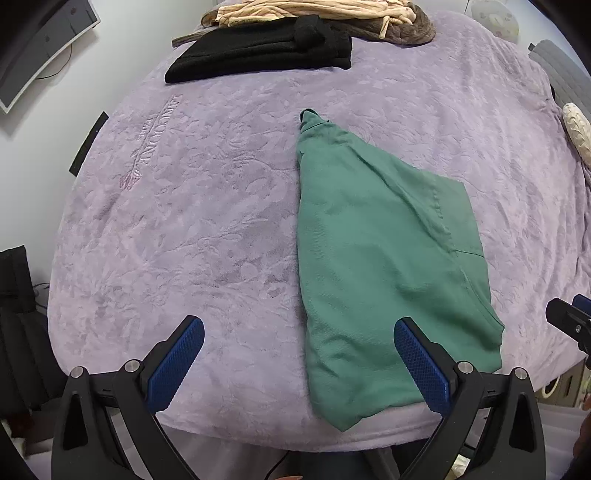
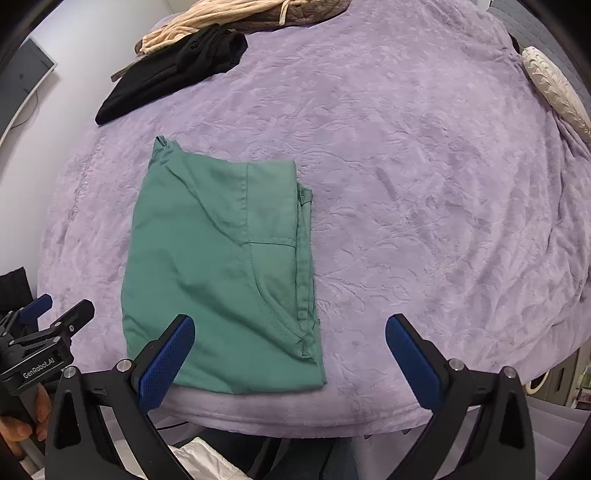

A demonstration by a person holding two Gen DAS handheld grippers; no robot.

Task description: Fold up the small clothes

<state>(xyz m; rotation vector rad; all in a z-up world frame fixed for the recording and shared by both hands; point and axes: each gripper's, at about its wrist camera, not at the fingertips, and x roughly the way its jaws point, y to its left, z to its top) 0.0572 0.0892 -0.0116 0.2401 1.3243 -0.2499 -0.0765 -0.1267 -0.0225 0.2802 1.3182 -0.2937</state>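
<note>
A: Green garment lies folded flat near the front edge of the purple blanket. Woven cloth, roughly rectangular, with a curved pocket seam and a hem strip along its right side.

B: Tongs?

A: Left gripper has its jaws spread wide, nothing between the blue ribbed pads; its right pad sits over the garment's lower edge. Right gripper is just as wide, holding nothing, left pad over the garment's lower left.

B: Blanket?

A: Plush, embossed leaf pattern. At the far edge a folded black garment sits beside a beige and brown pile.

B: View differences?

A: Left view shows stitched lettering on the blanket; right view shows a hand holding the left gripper.
</note>
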